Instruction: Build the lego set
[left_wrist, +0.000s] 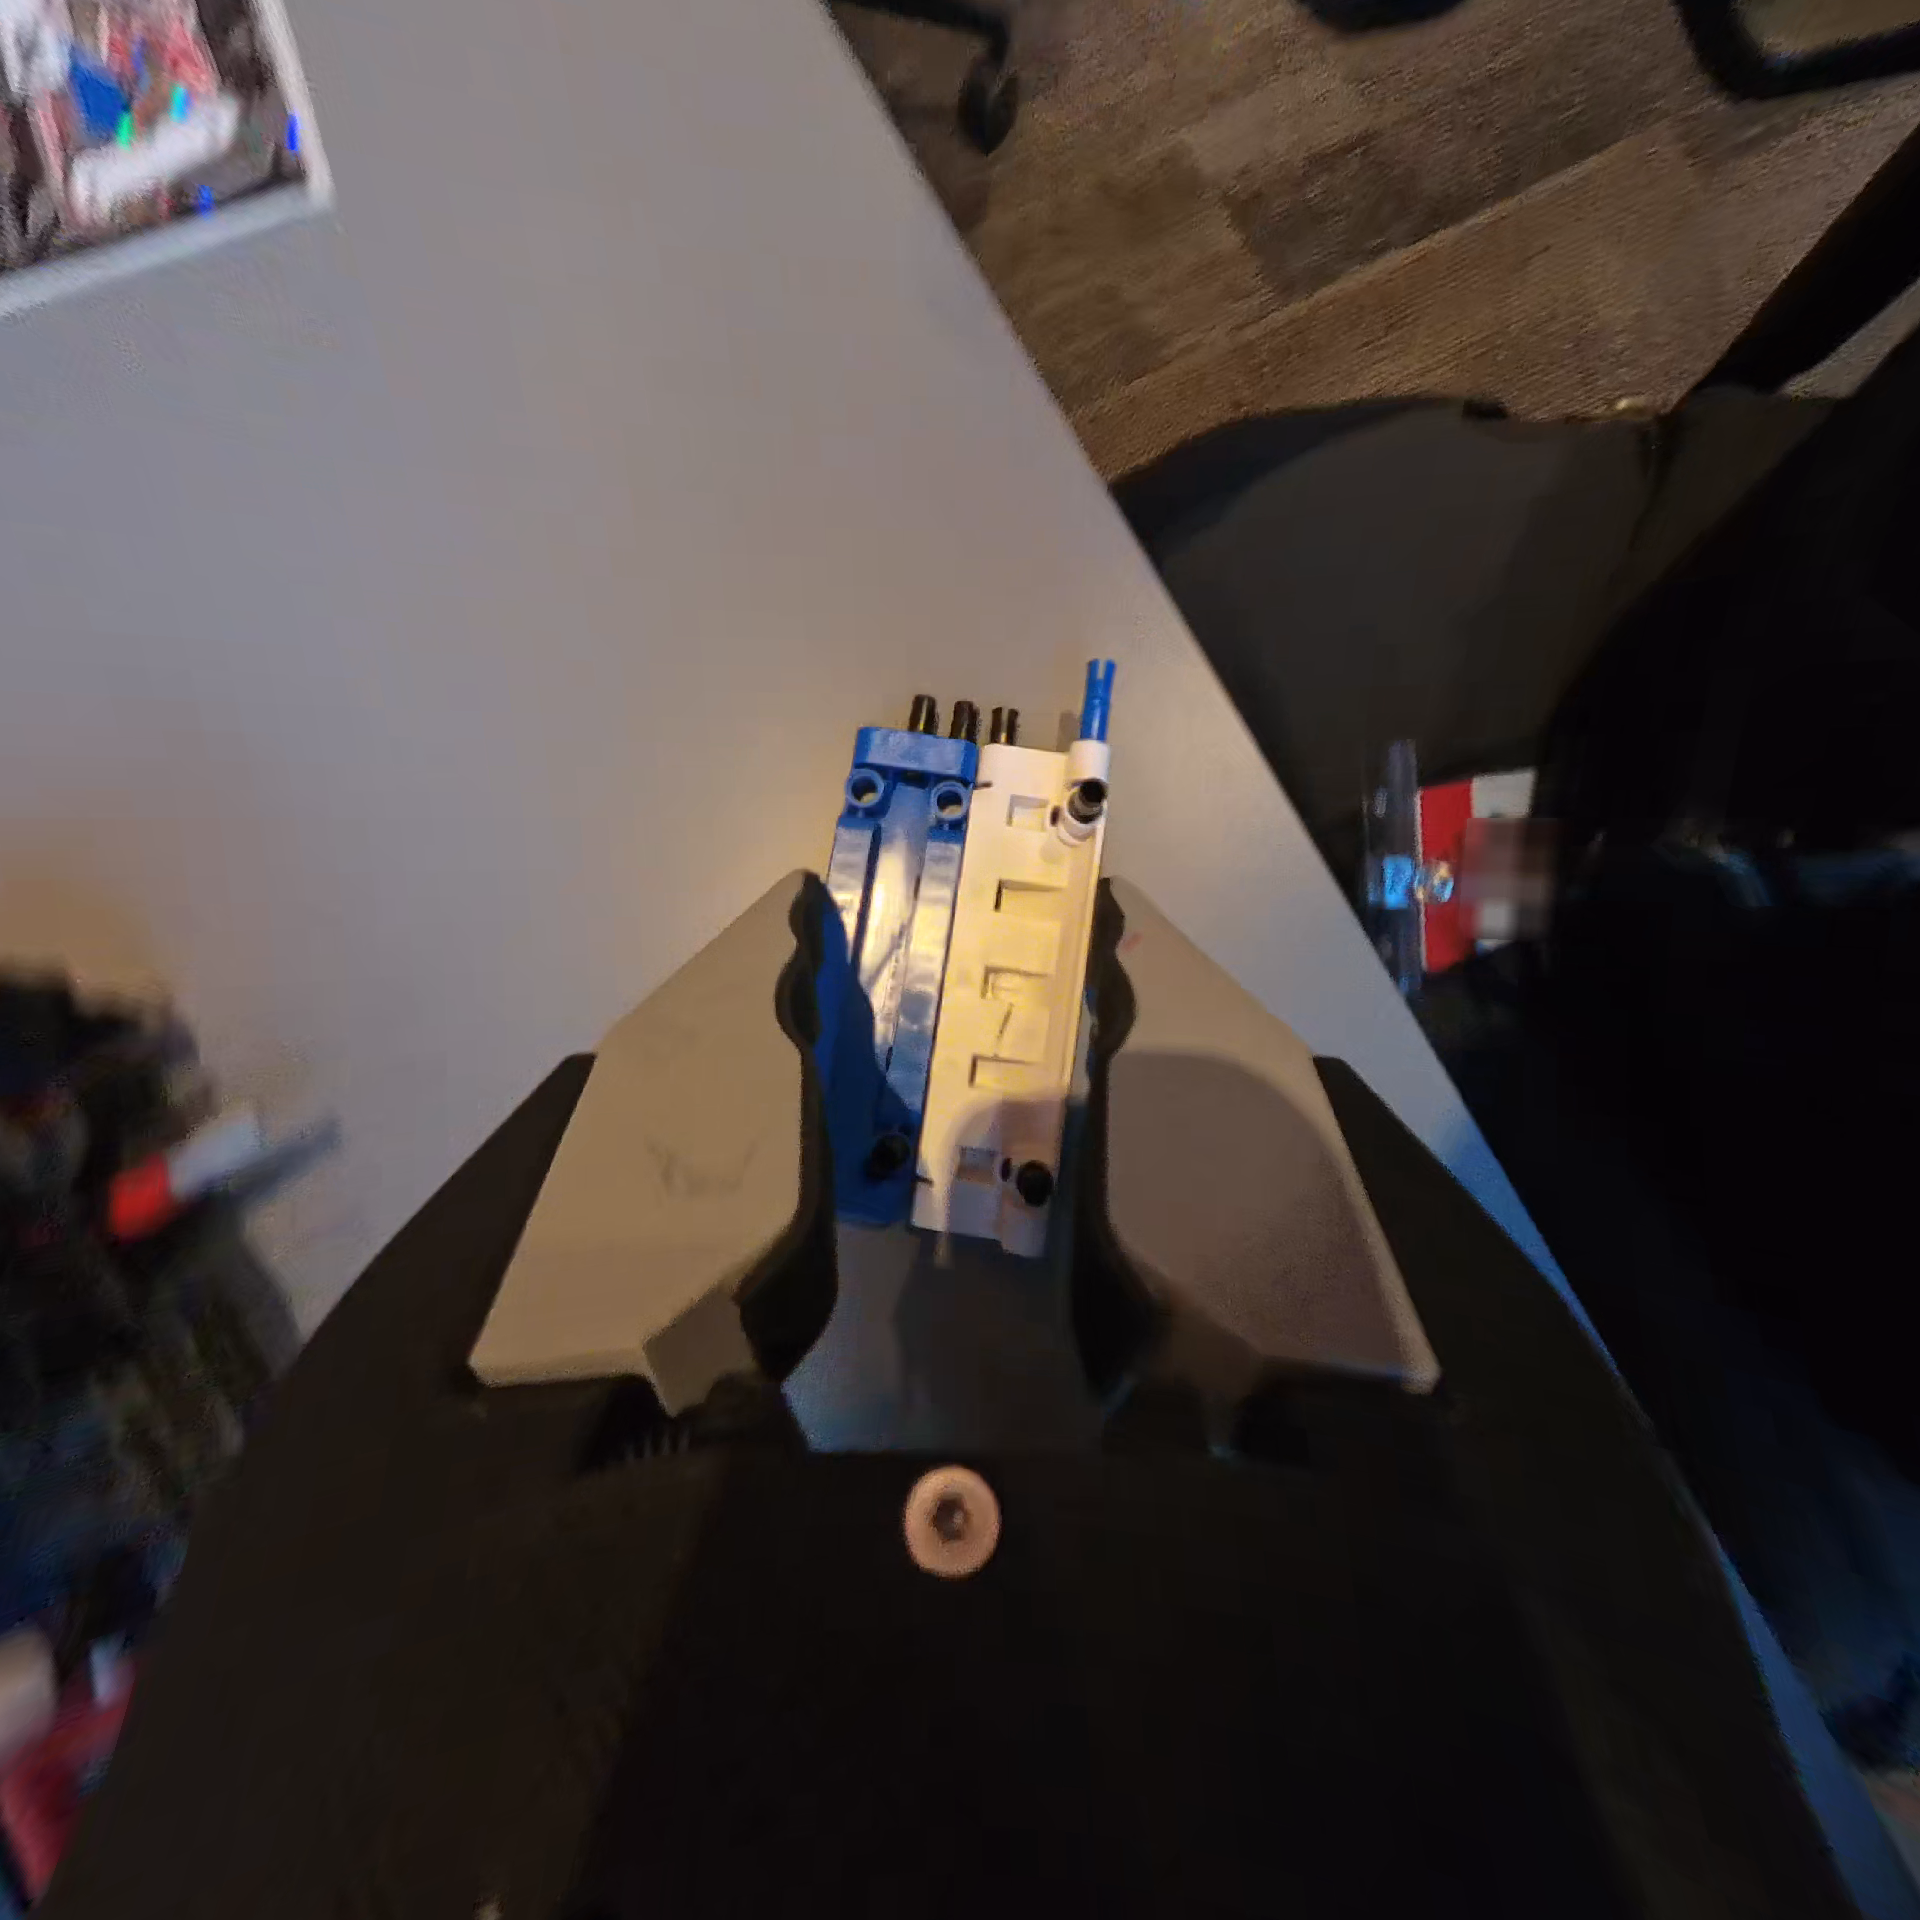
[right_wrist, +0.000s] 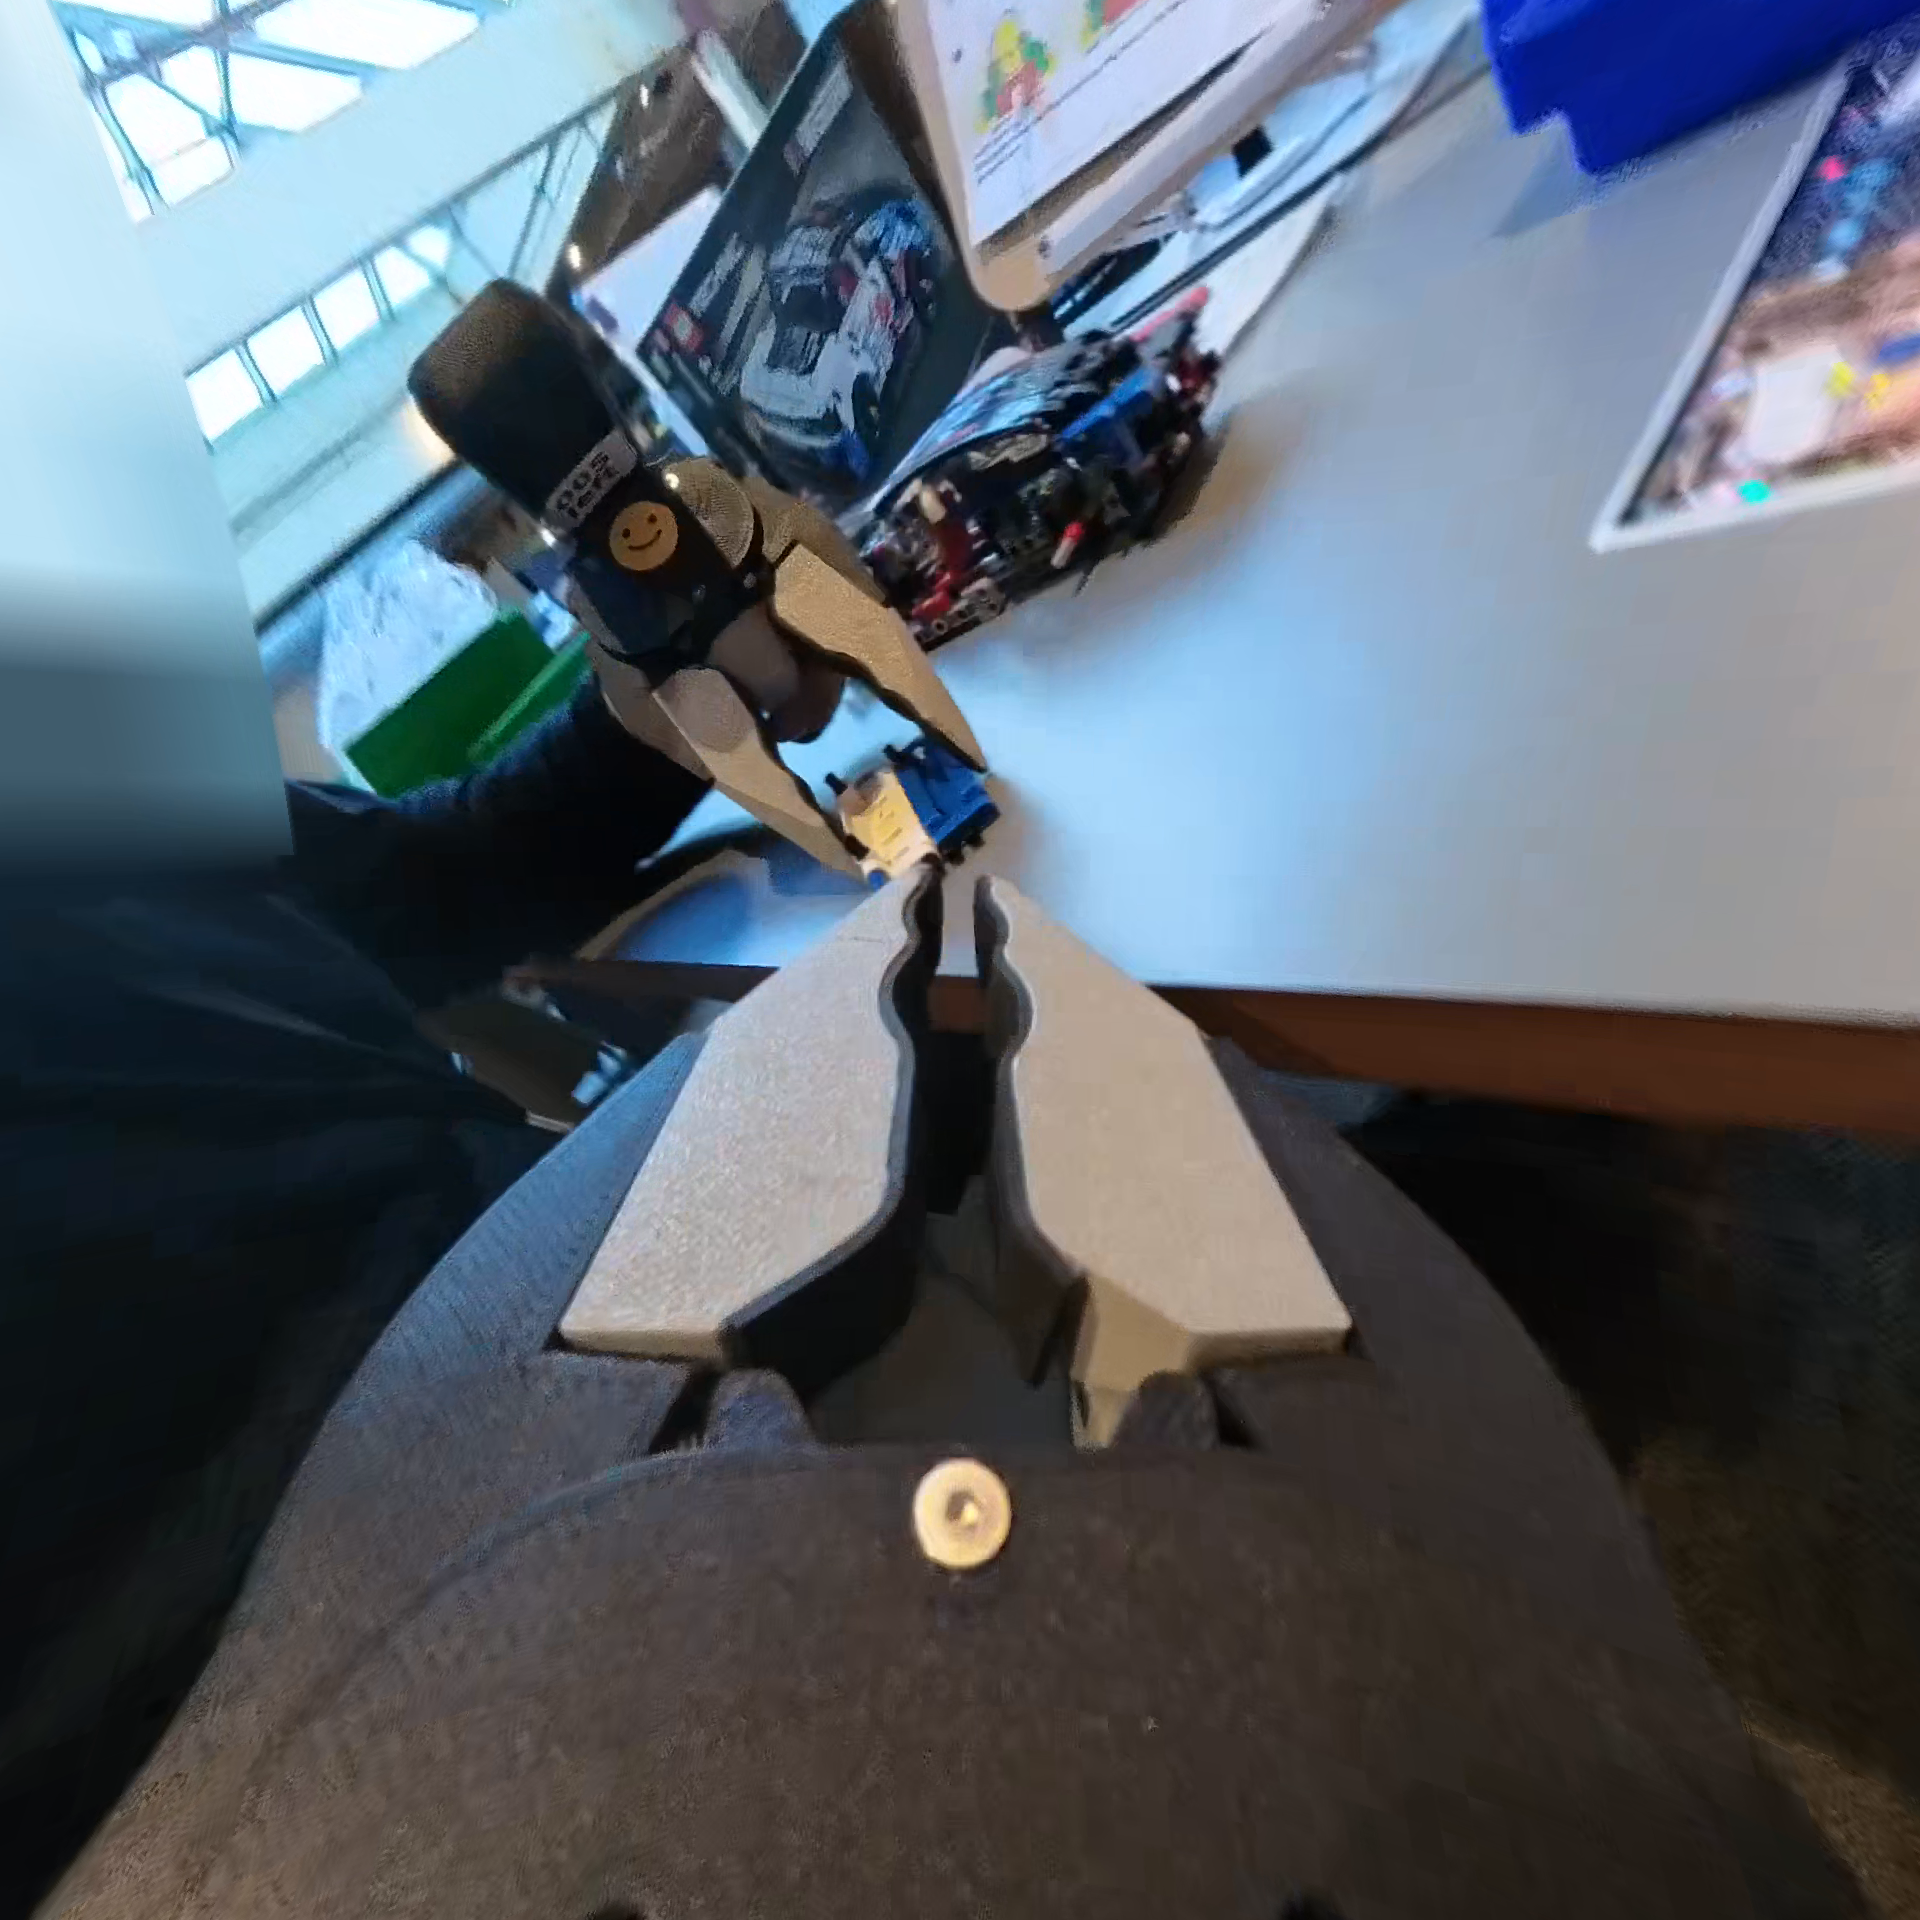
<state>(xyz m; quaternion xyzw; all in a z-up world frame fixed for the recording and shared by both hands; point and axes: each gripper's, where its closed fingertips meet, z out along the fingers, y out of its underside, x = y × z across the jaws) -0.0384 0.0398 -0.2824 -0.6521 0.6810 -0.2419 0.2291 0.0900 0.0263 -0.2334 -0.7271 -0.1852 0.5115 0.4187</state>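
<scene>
My left gripper (left_wrist: 956, 904) is shut on a small lego assembly, a blue panel (left_wrist: 894, 935) joined side by side to a white panel (left_wrist: 1023, 966). Black pins (left_wrist: 961, 717) and a blue pin (left_wrist: 1096, 696) stick out of its far end. It is held above the white table (left_wrist: 520, 520) near the table's edge. In the right wrist view the left gripper (right_wrist: 920, 821) and the assembly (right_wrist: 914, 810) sit just beyond my right gripper (right_wrist: 956, 883). The right gripper's jaws stand a narrow gap apart with nothing between them, and its left fingertip (right_wrist: 920, 894) is close to the assembly's near end.
A partly built dark lego car (right_wrist: 1049, 488) stands farther back on the table, with the set's box (right_wrist: 821, 281) and an open instruction booklet (right_wrist: 1070, 94) behind it. A white tray of loose pieces (right_wrist: 1766, 343) lies at the right. The table's brown front edge (right_wrist: 1455, 1018) runs below the right gripper. My hands' fingertips stand some 15 centimeters from each other.
</scene>
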